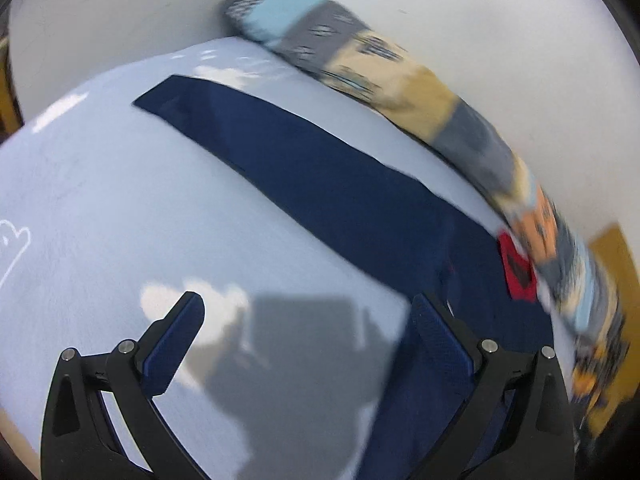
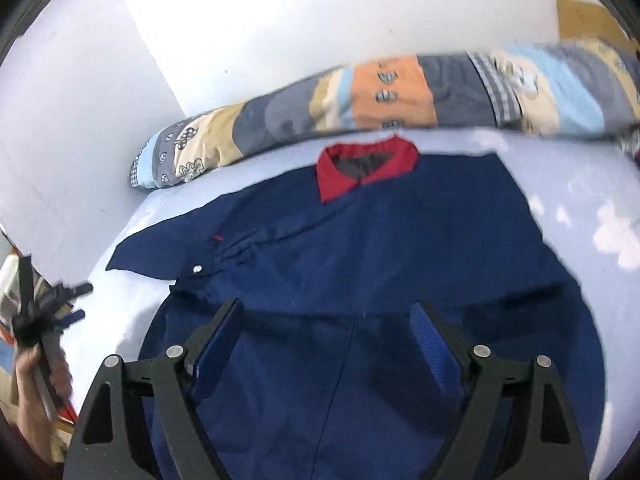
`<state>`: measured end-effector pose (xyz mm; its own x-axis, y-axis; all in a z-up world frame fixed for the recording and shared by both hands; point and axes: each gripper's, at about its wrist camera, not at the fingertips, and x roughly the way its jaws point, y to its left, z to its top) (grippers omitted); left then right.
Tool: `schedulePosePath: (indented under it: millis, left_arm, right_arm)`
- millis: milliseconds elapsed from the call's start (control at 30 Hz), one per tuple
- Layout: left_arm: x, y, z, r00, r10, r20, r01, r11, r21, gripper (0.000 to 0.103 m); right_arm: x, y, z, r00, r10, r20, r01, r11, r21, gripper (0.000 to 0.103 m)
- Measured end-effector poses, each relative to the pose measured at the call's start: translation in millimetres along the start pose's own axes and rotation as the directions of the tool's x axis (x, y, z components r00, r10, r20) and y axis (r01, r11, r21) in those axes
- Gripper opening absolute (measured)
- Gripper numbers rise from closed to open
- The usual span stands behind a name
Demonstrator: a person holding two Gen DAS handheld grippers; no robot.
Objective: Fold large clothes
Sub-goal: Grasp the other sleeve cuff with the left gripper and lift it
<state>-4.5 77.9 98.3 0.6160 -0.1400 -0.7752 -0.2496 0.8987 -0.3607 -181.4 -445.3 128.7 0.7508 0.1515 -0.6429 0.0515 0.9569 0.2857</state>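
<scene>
Grippers, left point(image 1: 308, 332) and right point(image 2: 326, 336), gape empty over navy shirt point(image 2: 360, 240).

The left gripper point(image 1: 308, 316), jaws spread wide with nothing between them, occupies the lower frame above a pale blue sheet point(image 1: 120, 208). A navy shirt point(image 1: 320, 176) with a red collar point(image 1: 516, 268) runs diagonally from upper left to lower right. A patchwork bolster point(image 1: 400, 76), blurred, borders it at upper right.
</scene>
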Motion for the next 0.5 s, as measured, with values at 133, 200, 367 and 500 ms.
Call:
schedulePosePath:
  millis: [133,200,367,500]
  left_arm:
    - [33.5,40.3,43.9,1.0,-0.015,-0.022,0.012,0.994,-0.111,0.103]
    - [49.9,59.9,63.1,0.999,-0.015,-0.028,0.01,0.986,-0.168,0.095]
    - [97.7,114.2,99.7,0.99,-0.134,-0.044,0.109,0.923,-0.369,0.074]
    - [123.0,148.7,108.3,0.983,-0.18,0.027,0.169,0.85,-0.499,0.07]
  right_arm:
    - [-2.1,2.7,-1.4,0.996,0.079,-0.035,-0.079,0.997,0.009,0.087]
    - [-8.7,5.4,-1.5,0.995,0.098,-0.026,-0.098,0.995,-0.002,0.087]
    - [-12.6,10.2,-4.7,0.996,0.082,-0.018,-0.082,0.996,-0.037,0.087]
    - [-3.4,9.1,-6.0,0.996,0.081,-0.041,-0.082,0.996,-0.027,0.087]
